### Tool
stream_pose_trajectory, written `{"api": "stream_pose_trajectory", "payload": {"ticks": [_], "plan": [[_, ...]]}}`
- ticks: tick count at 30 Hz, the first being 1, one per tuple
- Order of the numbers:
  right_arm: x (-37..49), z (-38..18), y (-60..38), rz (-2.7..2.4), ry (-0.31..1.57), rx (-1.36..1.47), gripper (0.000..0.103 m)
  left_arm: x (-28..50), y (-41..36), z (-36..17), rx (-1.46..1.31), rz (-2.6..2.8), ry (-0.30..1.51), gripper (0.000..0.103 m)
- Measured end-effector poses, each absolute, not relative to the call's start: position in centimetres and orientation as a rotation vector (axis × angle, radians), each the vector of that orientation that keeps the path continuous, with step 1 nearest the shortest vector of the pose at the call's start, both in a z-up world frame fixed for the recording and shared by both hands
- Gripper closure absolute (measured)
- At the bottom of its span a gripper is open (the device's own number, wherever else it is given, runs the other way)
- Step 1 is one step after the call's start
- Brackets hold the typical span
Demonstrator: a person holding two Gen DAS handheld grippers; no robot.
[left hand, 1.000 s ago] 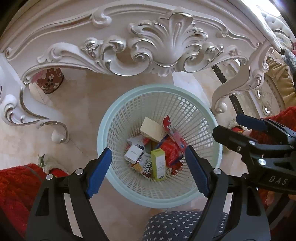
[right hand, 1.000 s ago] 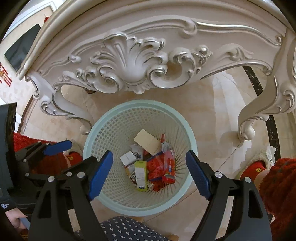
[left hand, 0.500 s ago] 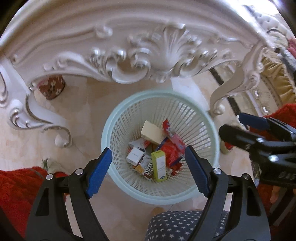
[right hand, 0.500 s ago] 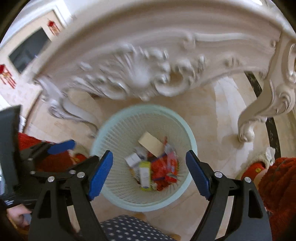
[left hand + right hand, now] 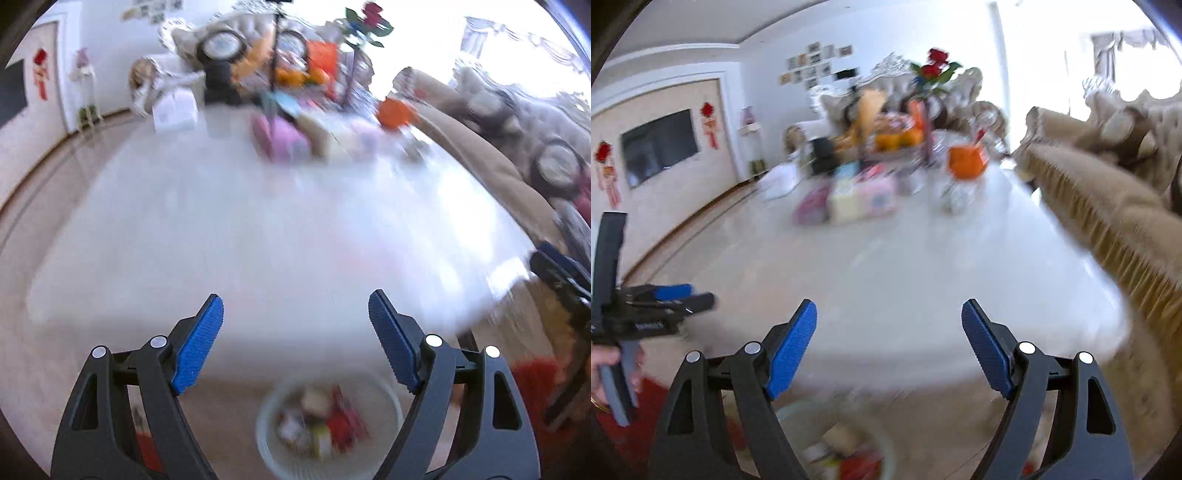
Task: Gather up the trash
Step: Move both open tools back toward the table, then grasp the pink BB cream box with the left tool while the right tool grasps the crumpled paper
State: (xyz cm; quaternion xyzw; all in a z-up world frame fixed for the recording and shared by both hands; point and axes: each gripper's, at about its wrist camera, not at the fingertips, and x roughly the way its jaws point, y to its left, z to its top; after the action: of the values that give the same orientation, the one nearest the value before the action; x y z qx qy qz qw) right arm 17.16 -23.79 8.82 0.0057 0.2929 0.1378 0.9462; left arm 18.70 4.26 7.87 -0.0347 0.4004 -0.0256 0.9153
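Observation:
Both views are blurred by motion. The pale green waste basket (image 5: pixel 391 402) sits on the floor low in the left wrist view, with boxes and red wrappers (image 5: pixel 341 424) inside; its rim also shows low in the right wrist view (image 5: pixel 886 439). My left gripper (image 5: pixel 295 343) is open and empty, raised above the white table top (image 5: pixel 258 229). My right gripper (image 5: pixel 889 347) is open and empty, also above the white table (image 5: pixel 923 266). The left gripper shows at the left edge of the right wrist view (image 5: pixel 657 306).
At the table's far end stand pink and yellow boxes (image 5: pixel 864 199), an orange cup (image 5: pixel 966 162), a fruit bowl (image 5: pixel 897 140) and a vase of red roses (image 5: pixel 936 70). A beige fringed sofa (image 5: pixel 1108 206) runs along the right. A TV (image 5: pixel 659 146) hangs on the left wall.
Both grippers have swung up from looking down into the basket under the table to looking across the table top. Both stay open and empty.

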Motion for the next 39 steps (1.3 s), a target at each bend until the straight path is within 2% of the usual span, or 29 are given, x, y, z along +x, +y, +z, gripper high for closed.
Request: {"api": "stream_pose_trajectory", "payload": {"ticks": [3,9,16,26,32,39], "plan": [[23.9,9.5,-25.0,0.220,0.637,-0.003,0.026,26.0,5.1,8.5,-0.135,-0.018,0.827,0.024],[35.1,8.3,-25.9,0.148,0.737,-0.017,0.026,35.7,5.5,7.8,-0.185,0.049,0.865,0.024],[39.6,6.9,-25.7,0.141,0.777,-0.048,0.026,42.5,5.1,6.5,-0.182,0.100,0.907,0.024],[44.0,6.2,-24.6,0.130,0.816,-0.054,0.026,44.9,5.2,6.7,-0.207,0.037,0.889,0.024],[45.2,6.2,-24.3,0.115,0.816,-0.060,0.026,46.2,5.6,5.0,-0.217,0.061,0.935,0.024],[46.9,5.1,-24.1,0.112,0.842,-0.104,0.026,47.2,6.6,4.5,-0.118,0.144,0.939,0.023]]}}
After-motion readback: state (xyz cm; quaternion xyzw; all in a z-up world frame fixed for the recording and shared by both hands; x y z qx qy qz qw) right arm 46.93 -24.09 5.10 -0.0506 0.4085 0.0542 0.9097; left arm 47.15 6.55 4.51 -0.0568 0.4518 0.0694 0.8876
